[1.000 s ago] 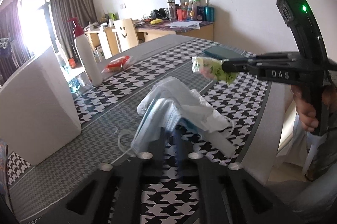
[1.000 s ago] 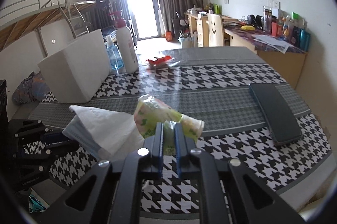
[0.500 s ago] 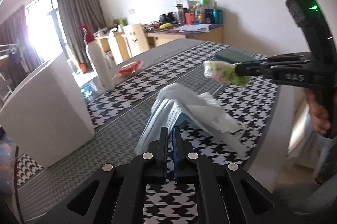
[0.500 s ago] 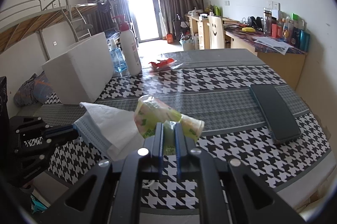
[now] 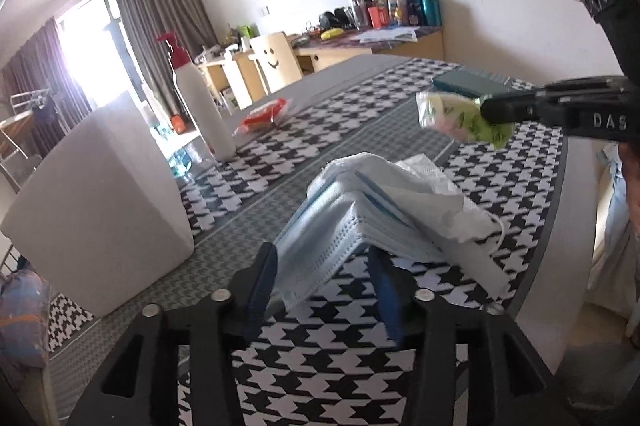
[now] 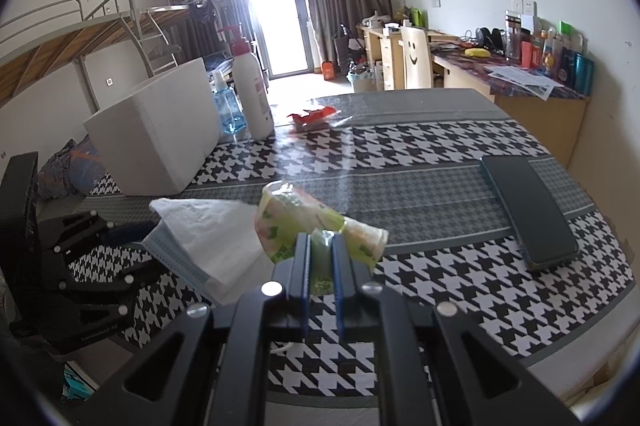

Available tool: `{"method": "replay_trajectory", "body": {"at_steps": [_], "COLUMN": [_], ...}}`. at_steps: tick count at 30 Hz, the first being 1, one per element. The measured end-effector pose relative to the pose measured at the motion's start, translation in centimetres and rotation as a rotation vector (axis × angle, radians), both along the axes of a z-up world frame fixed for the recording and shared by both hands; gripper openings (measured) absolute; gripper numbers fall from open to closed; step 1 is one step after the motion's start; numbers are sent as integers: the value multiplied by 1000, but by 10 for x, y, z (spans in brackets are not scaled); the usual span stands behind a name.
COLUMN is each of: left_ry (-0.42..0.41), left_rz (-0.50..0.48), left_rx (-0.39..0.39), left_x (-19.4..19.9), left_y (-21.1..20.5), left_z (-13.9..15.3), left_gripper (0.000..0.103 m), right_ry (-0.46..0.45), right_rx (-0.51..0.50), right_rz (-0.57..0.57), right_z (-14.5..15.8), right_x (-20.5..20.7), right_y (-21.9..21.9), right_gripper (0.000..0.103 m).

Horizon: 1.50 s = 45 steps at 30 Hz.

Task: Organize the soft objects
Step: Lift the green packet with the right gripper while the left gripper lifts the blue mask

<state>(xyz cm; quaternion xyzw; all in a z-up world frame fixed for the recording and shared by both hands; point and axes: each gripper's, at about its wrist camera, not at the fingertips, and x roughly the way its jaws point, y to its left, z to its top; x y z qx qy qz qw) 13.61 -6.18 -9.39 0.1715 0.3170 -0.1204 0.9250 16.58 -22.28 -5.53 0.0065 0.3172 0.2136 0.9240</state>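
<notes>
A stack of light blue face masks (image 5: 360,214) with a white tissue on top lies on the houndstooth table near its front edge; it also shows in the right wrist view (image 6: 200,238). My left gripper (image 5: 326,262) is open, its fingers either side of the stack's near end. My right gripper (image 6: 320,258) is shut on a green-and-white tissue pack (image 6: 308,230) and holds it above the table, to the right of the masks. The pack also shows in the left wrist view (image 5: 456,119).
A white foam box (image 5: 100,209) stands at the left. Beside it are a white pump bottle (image 5: 200,105) and a blue sanitizer bottle (image 6: 226,105). A red wrapper (image 5: 264,115) lies further back. A dark phone (image 6: 528,209) lies at the right.
My left gripper has opened and let go of the mask stack, which now rests on the table. My right gripper still holds the tissue pack in about the same place.
</notes>
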Motion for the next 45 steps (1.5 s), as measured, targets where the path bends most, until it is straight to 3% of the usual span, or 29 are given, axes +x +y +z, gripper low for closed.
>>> {"method": "replay_trajectory", "body": {"at_steps": [6,8,9,12,30,45], "left_ry": [-8,0,16,29,-68,-151], "left_rz": [20,24,22,28,35,113], "left_rx": [-11,-19,-33,-82,-251,-289], "left_x": [12,17,20,20,-6,-25], "left_y": [-1,-2,-1,2,23,41], "left_z": [0,-2,-3,1,63,93], "left_gripper": [49,33,19,6,6,6], "right_ry": [6,8,8,5,-25,-96], "right_rx": [4,10,11,13,47,94], "right_rz": [3,3,4,-1,-23,-16], "right_z": [-2,-2,-3,-2,15,39], "right_x": [1,1,0,-2,-10,-26], "right_y": [0,-2,-2,-4,-7,-7], "right_gripper": [12,12,12,13,13,13]}}
